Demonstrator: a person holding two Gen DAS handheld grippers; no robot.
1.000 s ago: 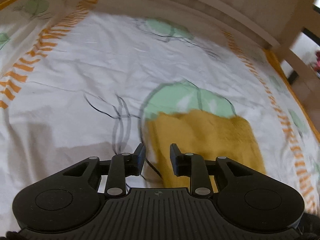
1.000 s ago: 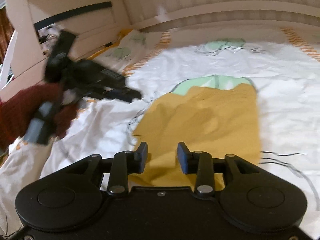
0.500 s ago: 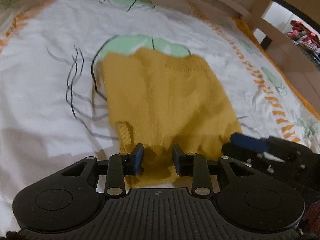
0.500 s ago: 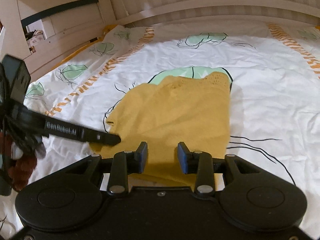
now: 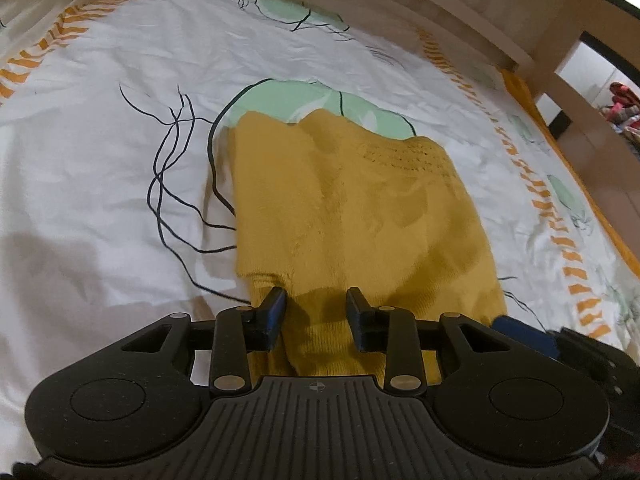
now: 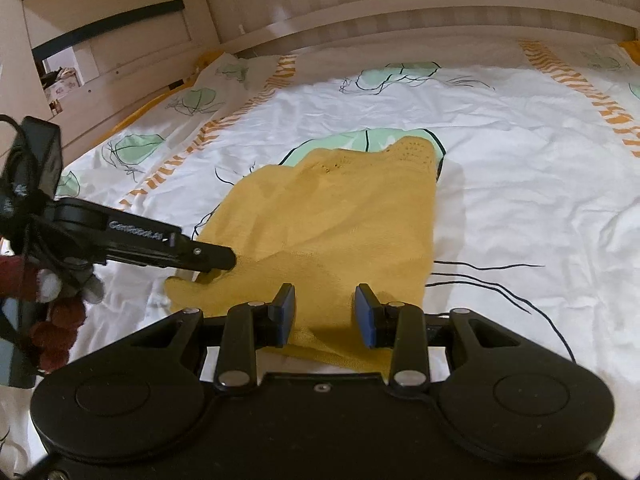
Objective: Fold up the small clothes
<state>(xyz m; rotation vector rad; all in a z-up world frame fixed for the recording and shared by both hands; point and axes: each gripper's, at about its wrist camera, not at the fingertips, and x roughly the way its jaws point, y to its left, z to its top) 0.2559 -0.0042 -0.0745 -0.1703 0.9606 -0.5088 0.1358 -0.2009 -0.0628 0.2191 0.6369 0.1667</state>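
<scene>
A mustard-yellow knitted garment (image 5: 352, 208) lies spread on a white bed sheet (image 5: 100, 152) printed with pale green leaf shapes, thin black lines and orange striped bands. In the left wrist view it fills the centre of the frame, its far edge over a green leaf print and its near edge running under the gripper.

The left gripper (image 5: 316, 312), black with blue pads, sits at the lower centre of that view. Its jaws have just been opening and stand apart, with the near hem of the garment between them; the pads do not press on the cloth.

The right gripper (image 6: 325, 312) sits at the lower centre of its own view, jaws spread over the near edge of the garment, gripping nothing. In that view the left gripper reaches in from the left, its tip at the garment's lower left corner.

A pale wooden bed frame (image 6: 400, 16) runs across the top.
</scene>
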